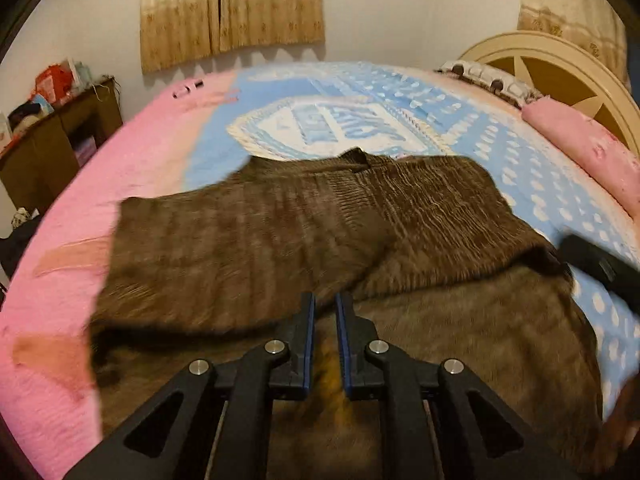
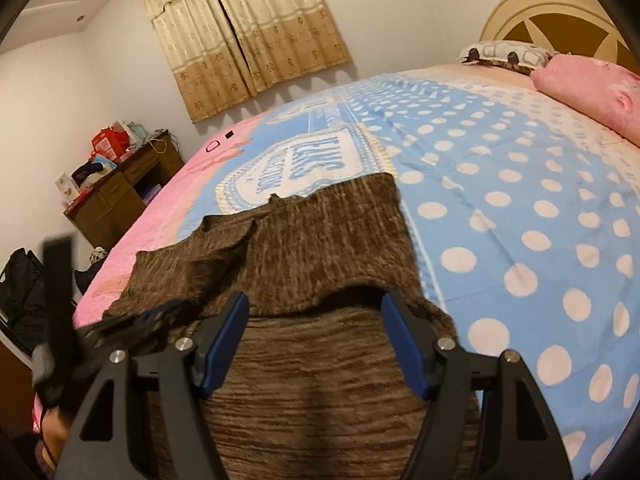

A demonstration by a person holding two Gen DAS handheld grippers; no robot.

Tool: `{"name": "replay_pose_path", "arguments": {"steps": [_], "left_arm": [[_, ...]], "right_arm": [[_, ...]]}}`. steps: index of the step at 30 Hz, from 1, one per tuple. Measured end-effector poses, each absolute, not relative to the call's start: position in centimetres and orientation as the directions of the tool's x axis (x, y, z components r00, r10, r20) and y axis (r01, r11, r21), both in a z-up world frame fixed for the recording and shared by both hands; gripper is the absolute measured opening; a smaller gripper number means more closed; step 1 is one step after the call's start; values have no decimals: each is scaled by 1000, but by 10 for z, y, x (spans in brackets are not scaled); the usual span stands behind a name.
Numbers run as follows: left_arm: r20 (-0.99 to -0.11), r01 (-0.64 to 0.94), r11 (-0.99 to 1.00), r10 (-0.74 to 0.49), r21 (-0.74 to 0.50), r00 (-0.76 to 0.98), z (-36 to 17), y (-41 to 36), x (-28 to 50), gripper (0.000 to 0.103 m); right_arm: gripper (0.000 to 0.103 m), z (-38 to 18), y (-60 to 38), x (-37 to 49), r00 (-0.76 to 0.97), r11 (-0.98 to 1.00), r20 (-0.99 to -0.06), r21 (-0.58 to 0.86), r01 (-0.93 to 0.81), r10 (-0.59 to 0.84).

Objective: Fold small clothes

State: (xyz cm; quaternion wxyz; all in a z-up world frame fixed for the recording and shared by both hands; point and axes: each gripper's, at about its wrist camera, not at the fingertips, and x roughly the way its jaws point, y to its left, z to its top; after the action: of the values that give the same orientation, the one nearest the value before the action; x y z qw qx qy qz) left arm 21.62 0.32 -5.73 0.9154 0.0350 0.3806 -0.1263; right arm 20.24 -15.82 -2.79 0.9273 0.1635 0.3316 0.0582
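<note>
A brown ribbed knit garment (image 1: 280, 232) lies spread on the bed, with one layer folded over another along an edge near my grippers. In the left wrist view my left gripper (image 1: 325, 300) hovers low over the garment, its blue pads nearly together with nothing between them. Blurred and black, my right gripper (image 1: 600, 268) enters at the right edge. In the right wrist view the garment (image 2: 320, 232) fills the foreground. My right gripper (image 2: 315, 300) stands wide open above the fold edge and holds nothing. The left gripper (image 2: 132, 320) is a dark blur at the left.
The bed carries a blue blanket with white dots (image 2: 520, 200) and a pink border (image 1: 60, 220). A pink pillow (image 2: 592, 88) and a cream headboard (image 1: 560, 64) are at the far right. A cluttered wooden desk (image 2: 120, 200) stands beyond the left side. A phone (image 2: 213, 145) lies on the far edge.
</note>
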Motion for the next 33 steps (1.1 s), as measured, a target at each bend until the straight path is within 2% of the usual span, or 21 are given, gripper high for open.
{"name": "replay_pose_path", "arguments": {"steps": [1,3,4,5,7,8,9,10,11,12,14,16,18,19,21,23,25,29,33], "left_arm": [[-693,250,966,-223,-63,686,-58,24,203,15],[-676,208,973,-222,-104,702,-53,44,196,34],[-662,145,982,-186,-117,726,-50,60,196,50],[-643,91,989,-147,-120,751,-48,71,195,57],[-595,-26,990,-63,-140,801,-42,100,195,57],[-588,-70,985,-38,-160,808,-41,114,200,57],[-594,-95,981,-24,-168,804,-42,121,206,57],[-607,-125,980,5,-157,794,-45,127,213,57],[-626,-165,979,56,-116,777,-51,132,222,58],[-643,-197,978,104,-75,759,-57,135,227,58],[-693,-235,972,159,-16,704,-77,145,232,58],[-740,-222,974,122,-37,661,-93,152,236,58],[-733,-201,973,54,-115,678,-87,165,223,58],[-726,-185,974,32,-133,686,-81,170,216,58],[-700,-144,979,4,-142,714,-65,179,196,58],[-656,-90,988,-16,-128,755,-47,189,168,58],[-617,-23,994,-48,-106,786,-32,196,140,61],[-595,89,994,-108,-62,796,-21,201,94,66],[-628,205,976,-205,-73,751,-31,194,51,66]], "right_arm": [[72,-26,-156,207,772,936,-593,351,-10,231],[72,-22,-151,213,769,927,-583,372,-36,264],[75,-19,-147,219,765,922,-579,384,-52,284],[79,-16,-140,231,755,916,-579,394,-74,309],[79,-14,-126,244,744,924,-591,373,-89,310],[75,-14,-112,252,735,933,-606,344,-105,306],[58,-15,-102,257,726,939,-615,321,-126,308],[49,-17,-84,265,715,945,-625,279,-171,314],[34,-23,-67,272,701,950,-643,234,-205,310],[28,-29,-56,277,689,954,-659,207,-219,301],[28,-50,-37,286,657,962,-706,148,-229,265],[28,-72,-37,292,610,968,-755,137,-212,240],[40,-74,-46,288,619,972,-751,142,-189,230],[39,-73,-52,288,597,971,-766,165,-173,236],[40,-60,-73,277,607,952,-736,272,-144,302],[41,-26,-101,241,704,945,-642,298,-137,305],[46,4,-120,207,781,954,-564,267,-134,267],[65,68,-182,108,903,972,-397,220,-79,163],[86,110,-231,18,942,974,-302,213,-80,144]]}}
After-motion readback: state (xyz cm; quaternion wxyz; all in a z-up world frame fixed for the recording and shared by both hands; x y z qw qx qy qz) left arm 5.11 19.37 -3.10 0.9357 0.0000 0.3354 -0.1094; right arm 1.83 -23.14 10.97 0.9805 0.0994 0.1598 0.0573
